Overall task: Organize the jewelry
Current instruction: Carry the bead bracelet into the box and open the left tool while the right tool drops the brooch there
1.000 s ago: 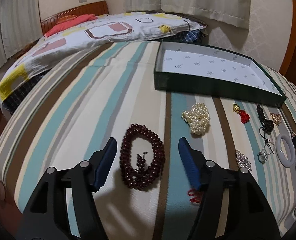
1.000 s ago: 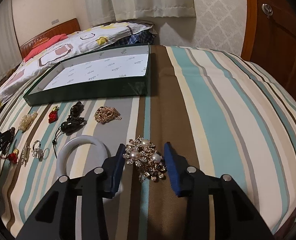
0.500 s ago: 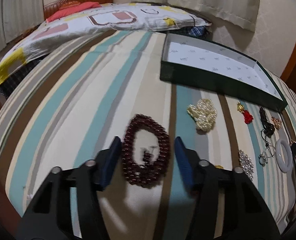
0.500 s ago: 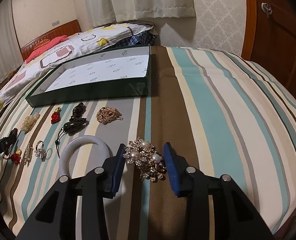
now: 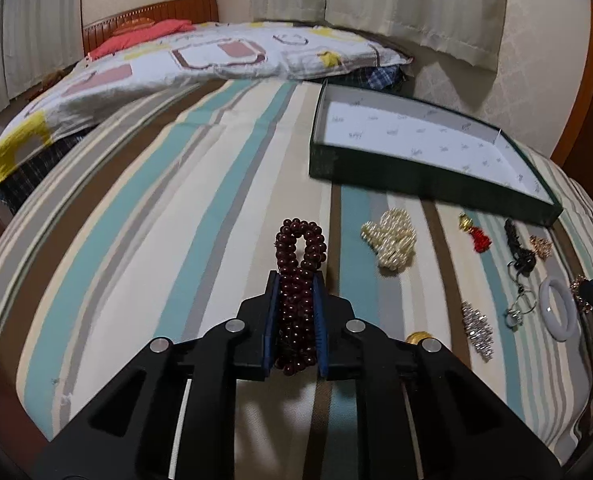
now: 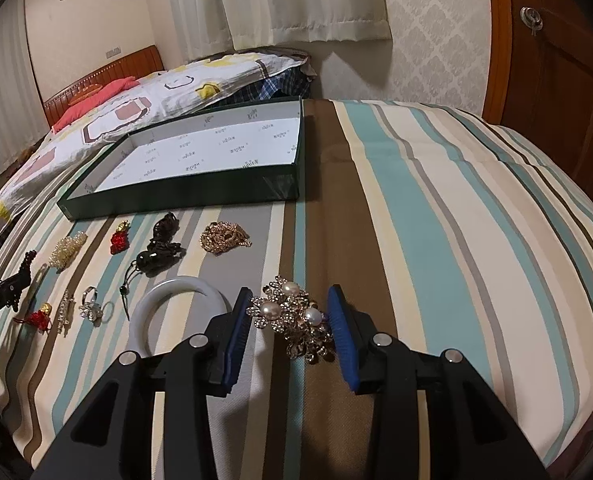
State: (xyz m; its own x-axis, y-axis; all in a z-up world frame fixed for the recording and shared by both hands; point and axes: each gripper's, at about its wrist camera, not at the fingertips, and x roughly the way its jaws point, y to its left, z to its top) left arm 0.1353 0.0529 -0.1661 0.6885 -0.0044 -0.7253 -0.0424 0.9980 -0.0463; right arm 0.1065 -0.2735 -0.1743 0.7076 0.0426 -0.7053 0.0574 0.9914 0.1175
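The dark red bead necklace (image 5: 298, 280) is squeezed between the blue pads of the left gripper (image 5: 295, 284), its far loop sticking out past the fingertips above the striped bedcover (image 5: 156, 208). The right gripper (image 6: 290, 300) stands open around a pearl brooch (image 6: 296, 318) lying on the cover; its right pad is touching or just beside the brooch, the left pad apart. Just left of it lies a white bangle (image 6: 176, 304). Farther off are a pearl cluster (image 5: 392, 238), a gold chain (image 6: 224, 237) and, beyond them, the green tray (image 6: 176, 200)
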